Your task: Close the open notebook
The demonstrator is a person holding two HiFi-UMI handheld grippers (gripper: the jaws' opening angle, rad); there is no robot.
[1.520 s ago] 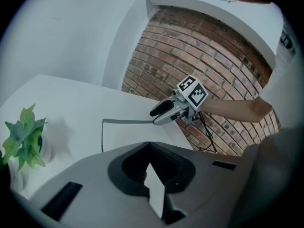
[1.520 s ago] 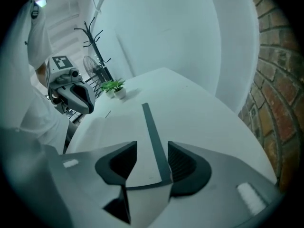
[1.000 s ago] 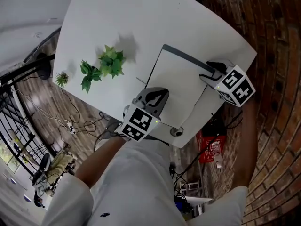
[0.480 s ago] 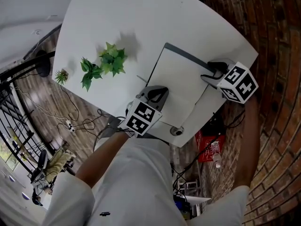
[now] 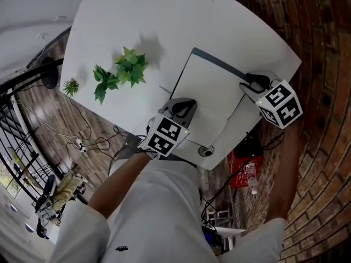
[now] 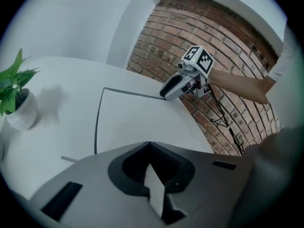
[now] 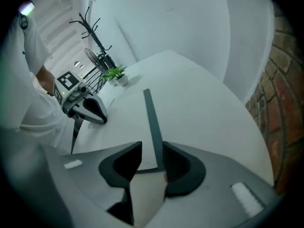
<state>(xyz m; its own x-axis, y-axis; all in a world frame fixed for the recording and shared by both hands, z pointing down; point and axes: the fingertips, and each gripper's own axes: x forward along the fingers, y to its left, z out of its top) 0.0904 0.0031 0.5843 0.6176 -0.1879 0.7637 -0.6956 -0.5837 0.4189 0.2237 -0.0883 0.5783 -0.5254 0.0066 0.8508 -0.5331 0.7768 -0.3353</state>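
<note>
The open notebook (image 5: 208, 100) lies flat on the white table (image 5: 137, 15), white pages up, with a dark grey cover edge (image 5: 216, 66) along its far side. My left gripper (image 5: 184, 106) is at the notebook's near left edge. In the left gripper view its jaws (image 6: 149, 144) meet at the tips over the white page (image 6: 137, 118). My right gripper (image 5: 249, 81) is at the notebook's right corner. Its jaws (image 7: 152, 156) are closing with the corner of the dark cover strip (image 7: 153, 122) between them; the pads do not visibly press on it.
Two small potted green plants (image 5: 129, 70) (image 5: 104, 84) stand left of the notebook, near the table's left edge. A round cable hole (image 5: 205, 153) sits at the near corner. A brick wall (image 5: 323, 64) runs along the right. A thin stick (image 6: 69, 159) lies beside the notebook.
The right gripper has shifted slightly right and toward me at the notebook's corner. The left gripper has settled a little lower at the near edge. The notebook has not moved.
</note>
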